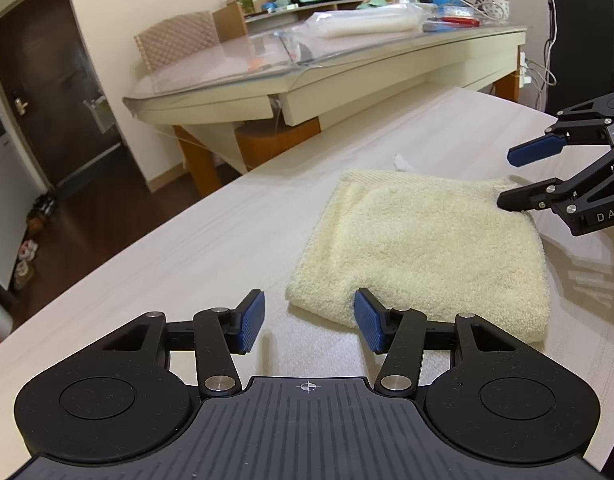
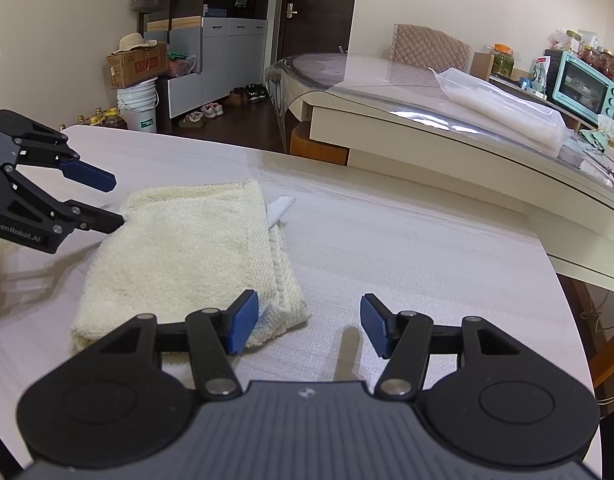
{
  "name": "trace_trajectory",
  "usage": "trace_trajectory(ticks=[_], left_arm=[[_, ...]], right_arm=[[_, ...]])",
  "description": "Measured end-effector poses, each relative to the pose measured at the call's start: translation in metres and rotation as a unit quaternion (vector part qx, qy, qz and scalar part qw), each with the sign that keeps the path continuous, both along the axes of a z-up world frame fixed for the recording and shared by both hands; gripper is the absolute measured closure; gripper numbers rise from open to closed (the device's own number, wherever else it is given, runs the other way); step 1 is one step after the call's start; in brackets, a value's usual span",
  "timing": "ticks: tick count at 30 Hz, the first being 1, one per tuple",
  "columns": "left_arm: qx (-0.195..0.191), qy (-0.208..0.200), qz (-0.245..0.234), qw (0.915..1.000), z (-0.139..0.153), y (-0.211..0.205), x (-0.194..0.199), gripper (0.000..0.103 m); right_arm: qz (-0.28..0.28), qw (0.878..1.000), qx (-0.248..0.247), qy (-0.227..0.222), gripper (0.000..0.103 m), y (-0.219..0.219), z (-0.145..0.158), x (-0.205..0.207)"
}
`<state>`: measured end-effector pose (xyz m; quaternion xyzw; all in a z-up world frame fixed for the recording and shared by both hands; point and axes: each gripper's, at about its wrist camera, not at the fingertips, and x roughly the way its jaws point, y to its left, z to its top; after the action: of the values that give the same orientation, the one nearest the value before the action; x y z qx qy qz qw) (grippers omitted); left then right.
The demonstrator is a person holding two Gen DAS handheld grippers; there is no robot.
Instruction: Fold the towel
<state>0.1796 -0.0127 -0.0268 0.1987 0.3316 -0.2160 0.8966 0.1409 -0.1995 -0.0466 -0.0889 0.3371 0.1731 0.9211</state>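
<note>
Pale wood-grain table (image 1: pixel 179 256) up front, with a folded cream terry towel (image 1: pixel 423 248) lying flat on it between the two claws. Left gripper (image 1: pixel 309 320) parked at the towel's near left corner, jaws partway apart, nothing in them. Right gripper (image 2: pixel 309 322) same deal at the opposite corner, gaping and empty, one blue pad (image 2: pixel 243 322) over the towel edge.
</note>
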Motion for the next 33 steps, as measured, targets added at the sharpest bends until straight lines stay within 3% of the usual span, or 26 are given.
trace_trajectory(ticks=[19,23,27,33], left_arm=[[0.031,-0.017,0.007,0.9993,0.0,-0.002,0.02,0.047],[0.027,-0.019,0.012,0.9994,0.0,-0.001,0.023,0.047],[0.017,-0.031,0.025,0.999,0.006,0.002,0.016,0.048],[-0.011,-0.038,0.03,0.9988,0.015,0.004,-0.019,0.049]], right_arm=[[-0.035,0.999,0.025,0.006,0.043,0.017,0.0,-0.022],[-0.032,0.999,0.019,0.002,0.042,0.022,0.0,-0.026],[-0.031,0.999,0.008,0.008,0.036,0.022,0.005,-0.022],[-0.018,1.0,-0.024,0.004,0.033,0.03,0.009,-0.022]])
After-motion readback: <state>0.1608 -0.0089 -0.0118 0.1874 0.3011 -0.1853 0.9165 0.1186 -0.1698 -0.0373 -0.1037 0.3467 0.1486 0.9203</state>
